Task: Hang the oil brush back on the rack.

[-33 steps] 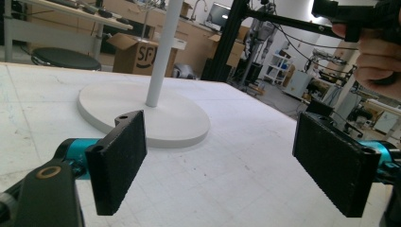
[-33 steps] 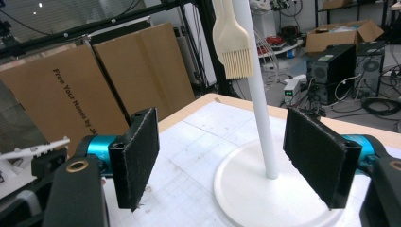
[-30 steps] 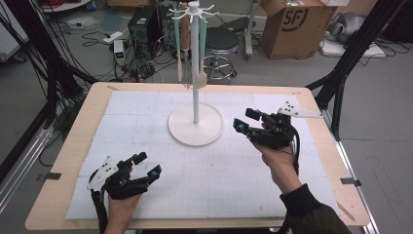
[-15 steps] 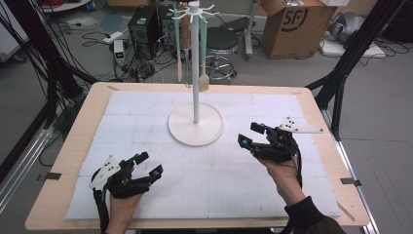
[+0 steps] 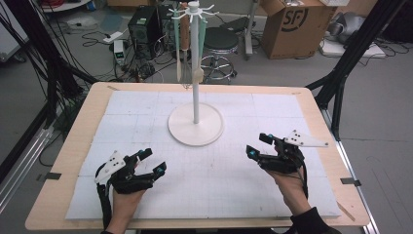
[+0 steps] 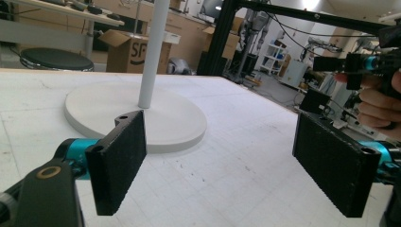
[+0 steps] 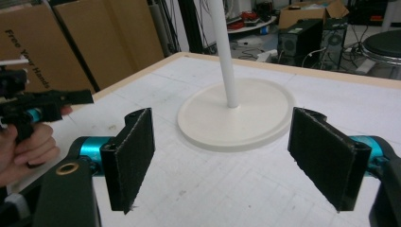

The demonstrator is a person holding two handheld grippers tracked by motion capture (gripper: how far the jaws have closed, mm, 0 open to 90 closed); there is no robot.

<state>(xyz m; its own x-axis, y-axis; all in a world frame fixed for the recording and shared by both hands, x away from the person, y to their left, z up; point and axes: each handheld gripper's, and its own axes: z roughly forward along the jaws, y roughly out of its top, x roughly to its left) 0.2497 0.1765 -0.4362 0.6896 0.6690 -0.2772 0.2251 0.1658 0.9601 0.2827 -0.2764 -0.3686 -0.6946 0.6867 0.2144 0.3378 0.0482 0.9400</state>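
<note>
White stand [image 5: 195, 122] at frame centre, on table [image 5: 63, 161]; utensils [image 5: 187, 53] hang near its top. Left gripper [image 5: 150, 163] lower left, jaws wide, empty. Right gripper [image 5: 257, 146] lower right, jaws just opened wider, empty. Utensils likely light, rigid; grip mid-handle.

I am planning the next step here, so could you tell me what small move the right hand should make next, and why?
Probably lift the right tongs toward the utensils hanging on the stand. Both the right and left tongs are open and empty, low over the mat, and those hanging utensils are the nearest things to pick.
</note>
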